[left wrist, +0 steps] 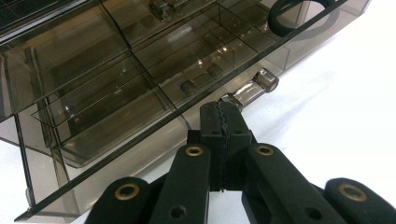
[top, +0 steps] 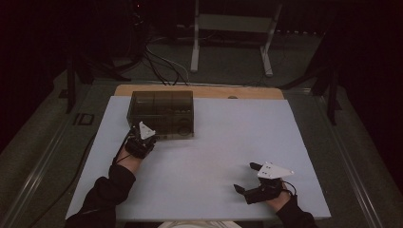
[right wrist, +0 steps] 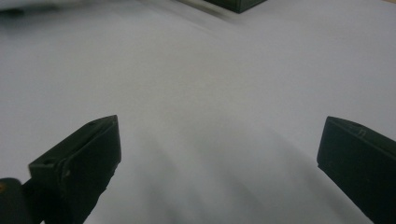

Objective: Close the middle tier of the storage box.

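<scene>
The right hand-held gripper (top: 248,176) rested idle on the white surface (top: 214,156), jaws apart. The left hand-held gripper (left wrist: 223,122) was closed at the smoked organizer box's (top: 161,113) drawer handle (left wrist: 254,86), apparently to pull it.

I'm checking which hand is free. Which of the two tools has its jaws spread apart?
The right tool, at the near right of the white table: its jaws stand wide with nothing between. The left tool is shut, its tips at the smoky plastic box.
</scene>
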The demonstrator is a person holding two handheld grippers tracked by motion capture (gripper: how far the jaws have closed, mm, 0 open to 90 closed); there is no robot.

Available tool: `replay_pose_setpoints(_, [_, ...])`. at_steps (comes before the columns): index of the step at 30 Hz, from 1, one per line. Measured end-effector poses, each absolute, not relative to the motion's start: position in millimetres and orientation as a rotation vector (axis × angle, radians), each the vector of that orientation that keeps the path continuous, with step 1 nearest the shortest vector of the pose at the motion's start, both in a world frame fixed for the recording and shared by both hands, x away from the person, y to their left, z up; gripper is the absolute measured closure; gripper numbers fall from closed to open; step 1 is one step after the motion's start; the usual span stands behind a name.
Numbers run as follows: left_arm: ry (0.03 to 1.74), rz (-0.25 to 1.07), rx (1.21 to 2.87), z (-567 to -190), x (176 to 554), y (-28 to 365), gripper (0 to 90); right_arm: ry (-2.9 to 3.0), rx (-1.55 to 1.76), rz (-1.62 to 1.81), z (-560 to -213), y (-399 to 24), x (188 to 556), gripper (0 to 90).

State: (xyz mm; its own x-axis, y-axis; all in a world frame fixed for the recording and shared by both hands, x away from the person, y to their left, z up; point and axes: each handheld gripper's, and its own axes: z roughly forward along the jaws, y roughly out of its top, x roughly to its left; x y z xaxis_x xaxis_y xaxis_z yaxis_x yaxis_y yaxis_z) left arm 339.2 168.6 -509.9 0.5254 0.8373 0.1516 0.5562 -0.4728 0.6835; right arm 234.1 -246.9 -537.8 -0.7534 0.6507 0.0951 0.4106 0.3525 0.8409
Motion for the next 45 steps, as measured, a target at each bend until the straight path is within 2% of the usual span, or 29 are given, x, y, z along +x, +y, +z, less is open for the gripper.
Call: replay_pose_setpoints(45, [1.148, 0.660, 2.213, -511.0, 353.9, 170.6, 90.0, 2.358, 0.950, 1.358, -537.6, -247.7, 234.3, 0.0])
